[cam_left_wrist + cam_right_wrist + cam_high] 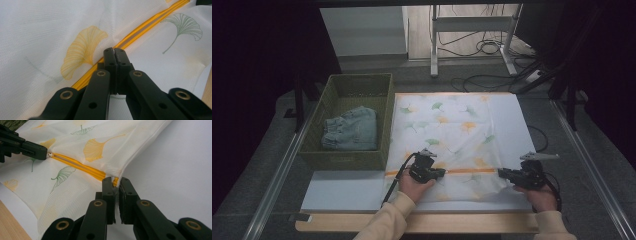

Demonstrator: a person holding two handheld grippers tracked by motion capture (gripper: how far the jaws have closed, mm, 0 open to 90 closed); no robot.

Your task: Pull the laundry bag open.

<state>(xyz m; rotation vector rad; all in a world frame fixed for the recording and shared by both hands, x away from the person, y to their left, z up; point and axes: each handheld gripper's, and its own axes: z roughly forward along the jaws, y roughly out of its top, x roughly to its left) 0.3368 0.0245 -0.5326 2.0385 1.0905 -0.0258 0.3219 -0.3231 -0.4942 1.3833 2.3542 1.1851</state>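
Observation:
A white mesh bag [452, 130] printed with ginkgo leaves lies flat on the white board, and a yellow zipper [467, 171] runs across its near part. My left gripper [443, 173] is shut on the small zipper pull [114, 50] partway along the zipper [150, 23]. My right gripper [501, 173] is shut on the bag's corner at the zipper's end [115, 180]. In the right gripper view the left gripper [46, 153] pinches the pull, and the zipper [77, 165] is parted between the two grippers.
A green woven basket [357, 80] stands left of the bag with folded denim [351, 129] inside. The white board [352, 192] rests on a wooden table edge [412, 222]. Cables and a metal stand [434, 45] lie on the floor behind.

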